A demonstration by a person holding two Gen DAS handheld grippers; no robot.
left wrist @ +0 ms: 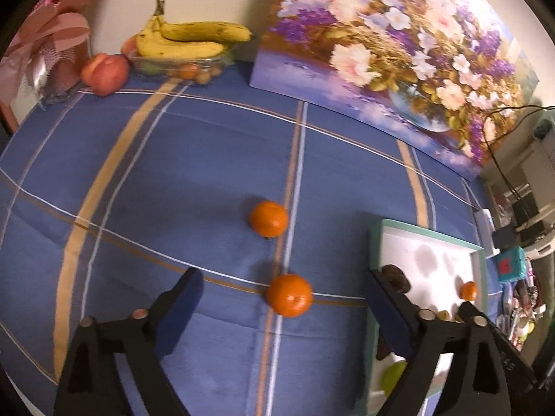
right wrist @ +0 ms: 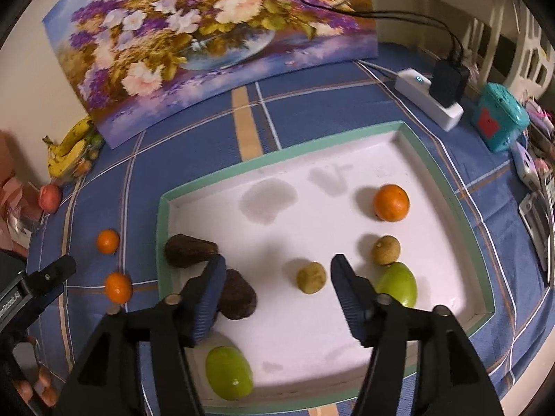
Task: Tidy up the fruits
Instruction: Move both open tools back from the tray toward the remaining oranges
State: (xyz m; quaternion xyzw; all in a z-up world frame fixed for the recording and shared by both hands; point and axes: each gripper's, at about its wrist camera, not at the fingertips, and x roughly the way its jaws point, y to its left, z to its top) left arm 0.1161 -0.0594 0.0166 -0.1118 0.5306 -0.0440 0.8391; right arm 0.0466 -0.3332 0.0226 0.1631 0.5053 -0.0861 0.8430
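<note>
Clearly, in the left wrist view, the left gripper is wide open and holds nothing. One mandarin lies on the blue tabletop almost midway between its fingertips, a little nearer to the right finger. A second mandarin lies farther ahead, apart from the first. The tray is to the right, beside the right finger. I judge that the left gripper is the nearer one for this fruit; being round, it has no long axis to align to.

Next, in the right wrist view, the right gripper is also open and empty, above the tray. A small brown fruit lies between its fingers, not touched. Both mandarins are outside the tray, to the left, near the left gripper.
</note>
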